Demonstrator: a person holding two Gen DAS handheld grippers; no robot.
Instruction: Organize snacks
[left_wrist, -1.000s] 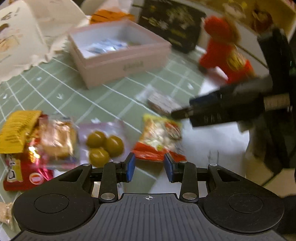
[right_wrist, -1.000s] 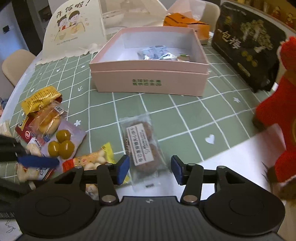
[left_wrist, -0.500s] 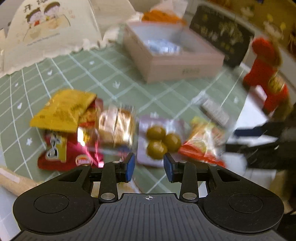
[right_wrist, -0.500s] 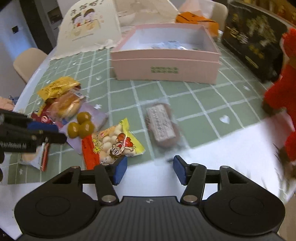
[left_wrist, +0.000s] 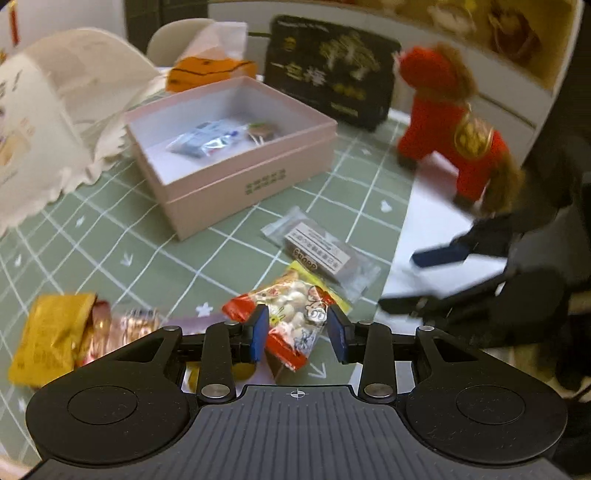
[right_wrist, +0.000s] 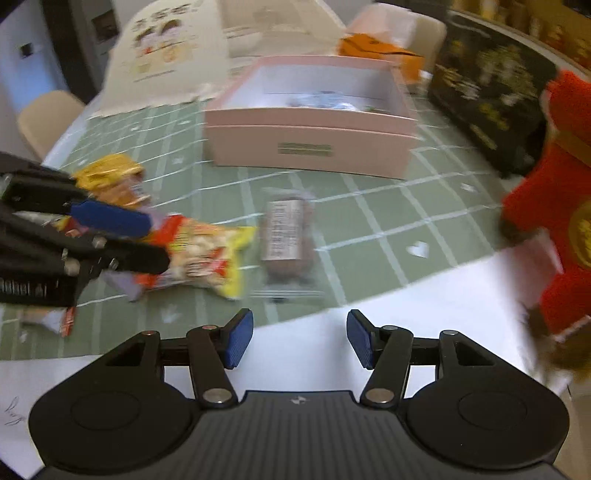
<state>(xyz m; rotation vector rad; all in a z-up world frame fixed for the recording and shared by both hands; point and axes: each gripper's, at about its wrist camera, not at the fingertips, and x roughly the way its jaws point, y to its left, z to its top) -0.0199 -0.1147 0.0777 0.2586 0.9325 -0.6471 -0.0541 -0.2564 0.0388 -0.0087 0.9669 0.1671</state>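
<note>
Left gripper: jaws part-spread astride the red-yellow snack bag; pad contact unclear. Right gripper: jaws have just been opening, spread over bare white tabletop. One brown wrapped cake beyond the bag. Farther, one pink box, two packets inside, blurred. Left snack pile partly hidden, count uncertain.

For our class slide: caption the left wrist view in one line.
Left gripper straddles a red-and-yellow snack packet near the pink box.
</note>
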